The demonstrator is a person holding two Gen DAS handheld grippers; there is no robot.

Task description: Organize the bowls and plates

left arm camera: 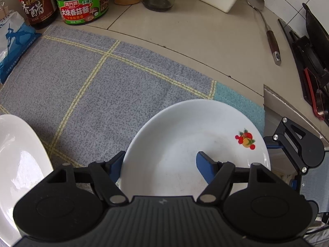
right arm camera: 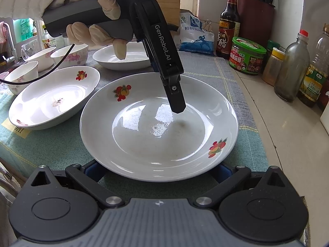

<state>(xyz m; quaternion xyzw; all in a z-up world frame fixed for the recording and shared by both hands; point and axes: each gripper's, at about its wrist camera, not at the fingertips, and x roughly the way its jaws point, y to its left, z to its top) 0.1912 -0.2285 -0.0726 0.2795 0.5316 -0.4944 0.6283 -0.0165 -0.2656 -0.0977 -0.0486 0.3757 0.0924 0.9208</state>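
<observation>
Left fingers [left arm camera: 202, 164] spread wide, straddling plate [right arm camera: 159, 123] rim on mat [left arm camera: 102, 82], nothing pinched yet. Right gripper [right arm camera: 158, 171] open at near edge, empty. Could slip: glazed rim, shallow bite.

Left view: looked down, close over the plate [left arm camera: 185, 144].
Right view: looked low across it.
Shared: plate, green jar [left arm camera: 81, 1].

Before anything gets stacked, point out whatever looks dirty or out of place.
Two dishes look unwashed. The big plate has brownish smears and a dark spot in its well, under the left tool. The plate to its left has a crusted speck at its centre. Nothing is spilled or broken.
</observation>
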